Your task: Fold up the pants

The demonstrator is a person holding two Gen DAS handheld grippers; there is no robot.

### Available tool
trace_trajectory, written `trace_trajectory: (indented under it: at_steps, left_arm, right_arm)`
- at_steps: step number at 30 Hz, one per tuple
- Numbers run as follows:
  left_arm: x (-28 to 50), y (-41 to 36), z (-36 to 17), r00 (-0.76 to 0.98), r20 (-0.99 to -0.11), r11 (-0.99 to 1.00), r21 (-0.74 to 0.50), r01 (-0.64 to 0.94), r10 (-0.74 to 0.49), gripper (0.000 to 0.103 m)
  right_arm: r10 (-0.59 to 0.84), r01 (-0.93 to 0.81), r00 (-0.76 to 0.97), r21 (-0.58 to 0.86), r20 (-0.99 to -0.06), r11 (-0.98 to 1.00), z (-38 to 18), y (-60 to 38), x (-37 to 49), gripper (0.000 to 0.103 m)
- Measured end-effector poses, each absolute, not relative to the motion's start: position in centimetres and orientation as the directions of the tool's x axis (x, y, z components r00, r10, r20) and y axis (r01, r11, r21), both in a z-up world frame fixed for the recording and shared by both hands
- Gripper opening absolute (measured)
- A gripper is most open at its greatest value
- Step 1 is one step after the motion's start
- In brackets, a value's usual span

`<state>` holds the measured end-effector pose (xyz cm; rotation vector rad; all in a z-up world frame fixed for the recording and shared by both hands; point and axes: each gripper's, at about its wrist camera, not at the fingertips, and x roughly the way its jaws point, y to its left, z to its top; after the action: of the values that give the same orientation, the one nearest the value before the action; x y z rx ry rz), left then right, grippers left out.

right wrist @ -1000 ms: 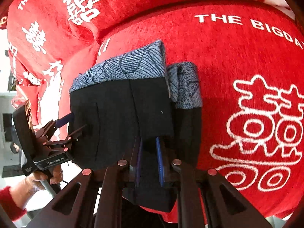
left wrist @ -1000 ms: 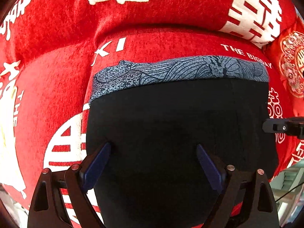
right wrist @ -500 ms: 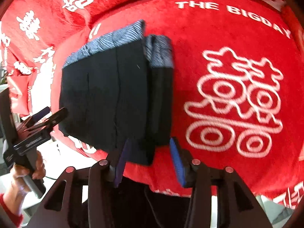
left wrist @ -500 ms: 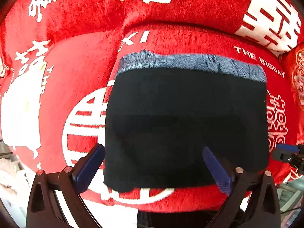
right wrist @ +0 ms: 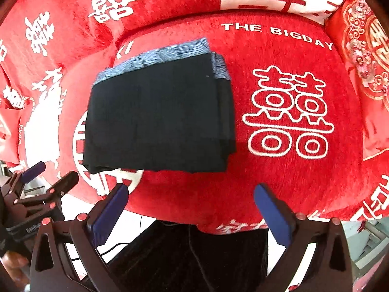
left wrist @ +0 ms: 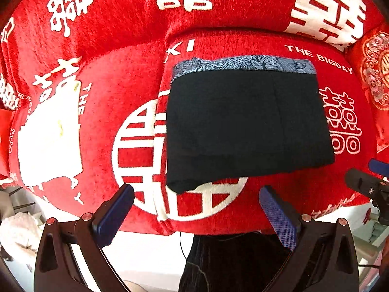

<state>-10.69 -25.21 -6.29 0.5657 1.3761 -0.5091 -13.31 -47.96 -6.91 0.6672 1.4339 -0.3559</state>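
The black pants (left wrist: pixel 245 124) lie folded into a flat rectangle on the red sofa seat (left wrist: pixel 279 194), with a blue patterned waistband (left wrist: pixel 243 64) showing along the far edge. They also show in the right wrist view (right wrist: pixel 158 119). My left gripper (left wrist: pixel 197 206) is open and empty, held back from the pants' near edge. My right gripper (right wrist: pixel 192 209) is open and empty, off the seat's front edge. The right gripper shows at the right edge of the left wrist view (left wrist: pixel 369 182); the left gripper shows at the lower left of the right wrist view (right wrist: pixel 41 182).
The sofa has a red cover with white characters on its backrest (left wrist: pixel 184 0). A red and gold cushion (right wrist: pixel 364 48) sits at the right. White floor (left wrist: pixel 150 255) and the person's dark trousers (left wrist: pixel 231 262) lie below the seat edge.
My right gripper has let go of the pants, opened wide and drawn back. My left gripper has also pulled back from over the pants. The folded pants now lie free on the seat.
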Motion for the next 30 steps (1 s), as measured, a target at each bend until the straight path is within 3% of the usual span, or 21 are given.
trace_trajectory:
  at_steps: [11, 30]
  left_arm:
    - [-10.8, -23.6, -4.2, 0.131, -0.991, 0.762, 0.089, 0.641, 0.006, 0.103]
    - [-10.5, -23.7, -3.7, 0.134, -0.991, 0.763, 0.093, 0.640, 0.009, 0.103]
  right_arm:
    - [0.101, 0.641, 0.120, 0.155, -0.988, 0.752, -3.1, -46.0, -12.7, 0.103]
    - [0.026, 0.581, 0.079, 0.068, -0.997, 0.811, -2.7, -43.3, -11.3, 0.103]
